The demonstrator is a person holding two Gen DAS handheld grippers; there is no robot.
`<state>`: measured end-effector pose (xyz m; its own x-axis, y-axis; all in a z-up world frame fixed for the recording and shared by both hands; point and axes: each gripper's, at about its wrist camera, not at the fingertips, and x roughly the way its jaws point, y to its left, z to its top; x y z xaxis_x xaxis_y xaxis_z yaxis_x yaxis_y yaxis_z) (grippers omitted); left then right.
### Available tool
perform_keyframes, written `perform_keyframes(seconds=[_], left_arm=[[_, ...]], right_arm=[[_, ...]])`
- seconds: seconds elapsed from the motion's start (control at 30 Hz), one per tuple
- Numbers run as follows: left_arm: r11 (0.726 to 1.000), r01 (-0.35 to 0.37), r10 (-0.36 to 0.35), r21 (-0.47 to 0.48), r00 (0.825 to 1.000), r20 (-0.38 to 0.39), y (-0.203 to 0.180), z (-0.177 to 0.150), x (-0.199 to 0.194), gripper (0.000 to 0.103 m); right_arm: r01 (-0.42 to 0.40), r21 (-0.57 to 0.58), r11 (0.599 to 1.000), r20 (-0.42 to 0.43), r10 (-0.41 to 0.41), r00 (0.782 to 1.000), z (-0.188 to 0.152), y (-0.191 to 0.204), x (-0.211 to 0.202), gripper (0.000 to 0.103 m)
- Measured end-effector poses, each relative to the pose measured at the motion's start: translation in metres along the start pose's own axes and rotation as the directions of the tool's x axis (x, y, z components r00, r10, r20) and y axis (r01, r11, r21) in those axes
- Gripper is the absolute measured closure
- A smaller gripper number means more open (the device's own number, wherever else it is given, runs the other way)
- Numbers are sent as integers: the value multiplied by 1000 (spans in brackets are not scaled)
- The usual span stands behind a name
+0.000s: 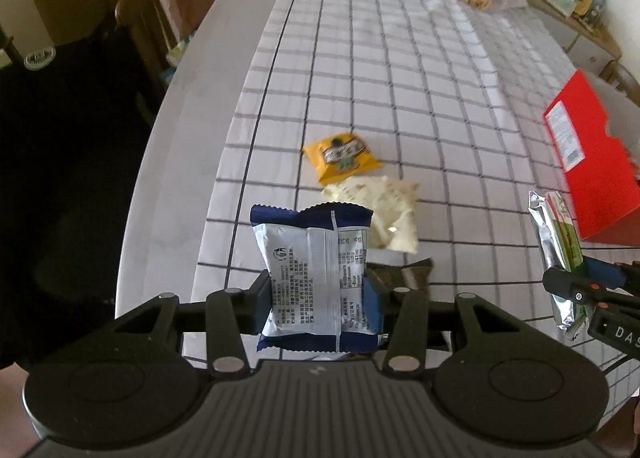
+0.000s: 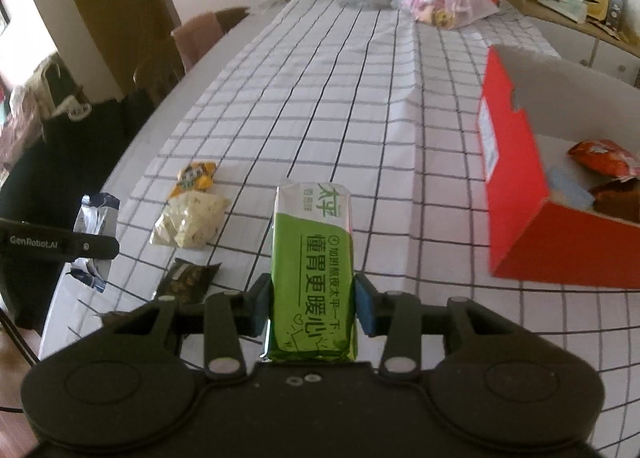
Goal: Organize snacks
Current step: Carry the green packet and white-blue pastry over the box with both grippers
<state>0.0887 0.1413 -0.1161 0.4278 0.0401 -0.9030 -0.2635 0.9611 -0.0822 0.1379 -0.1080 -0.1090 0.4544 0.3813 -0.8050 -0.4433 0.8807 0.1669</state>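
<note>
I've got the blue-and-white packet (image 1: 316, 278) upright between my left claw's pads. The green packet (image 2: 312, 278) stands clamped in my right claw, the red box (image 2: 516, 194) off to its right.

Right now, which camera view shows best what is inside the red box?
The right wrist view. It looks into the open top of the red box and shows an orange-red snack packet and other items inside. The left wrist view shows only the box's outer side with its label, nothing of the inside.

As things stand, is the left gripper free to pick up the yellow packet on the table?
Probably not yet. The left gripper is shut on a blue packet, so its jaws are taken. The yellow packet itself lies uncovered on the table, beside a pale packet.
</note>
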Motion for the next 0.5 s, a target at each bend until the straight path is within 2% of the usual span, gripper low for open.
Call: perform_keyframes(seconds=[0.13,0.5], left_arm=[[1000,5,-6,30,1000,31,-16,3,-19,58],[989,75,-90,124,989,119,-79,15,-59,58]], right_arm=[[2,19,1000,33,-3,999,2,-13,-25,62],[43,60,997,135,-51,990,11,-52,-89,62]])
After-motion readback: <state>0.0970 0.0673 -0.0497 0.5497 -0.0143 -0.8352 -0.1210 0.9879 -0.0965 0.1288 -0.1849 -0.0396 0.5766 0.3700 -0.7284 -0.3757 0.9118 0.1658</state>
